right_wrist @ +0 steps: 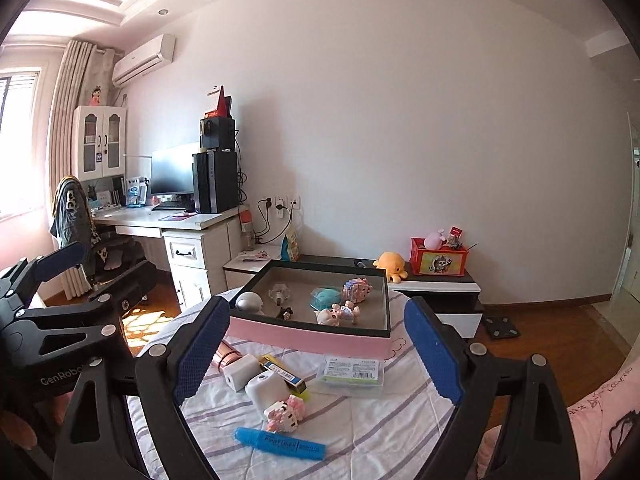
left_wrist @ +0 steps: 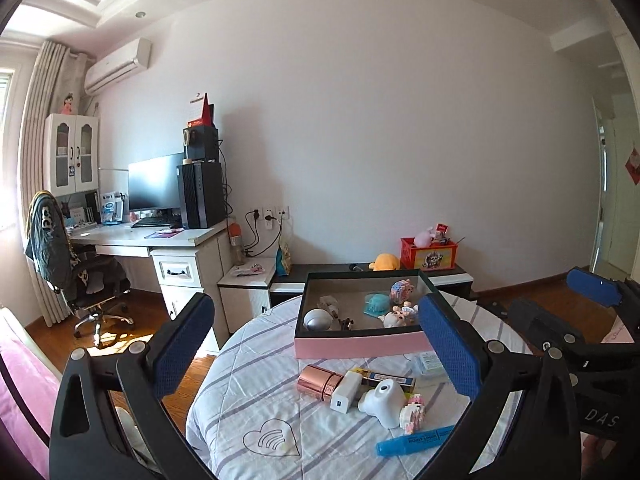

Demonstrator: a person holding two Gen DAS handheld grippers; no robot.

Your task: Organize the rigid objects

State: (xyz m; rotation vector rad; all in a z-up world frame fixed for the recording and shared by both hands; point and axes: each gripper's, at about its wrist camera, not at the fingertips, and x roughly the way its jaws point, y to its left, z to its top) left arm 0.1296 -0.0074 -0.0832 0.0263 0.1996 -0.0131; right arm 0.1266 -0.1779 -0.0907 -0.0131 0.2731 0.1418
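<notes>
I see the pink box [right_wrist: 308,338] open at the far side of my round table, its dark rim up. Inside lie a silver egg [right_wrist: 248,302], a clear bottle [right_wrist: 279,293], a teal mask [right_wrist: 325,297], a block pig [right_wrist: 357,290] and a small piglet [right_wrist: 338,314]. In front, loose on the striped cloth: a rose-gold tube [left_wrist: 320,382], a white charger [right_wrist: 239,372], a yellow-blue stick [right_wrist: 284,374], a white camera [left_wrist: 380,400], a pink block toy [right_wrist: 285,414], a blue highlighter [right_wrist: 280,444] lying flat, and a clear packet [right_wrist: 352,372].
</notes>
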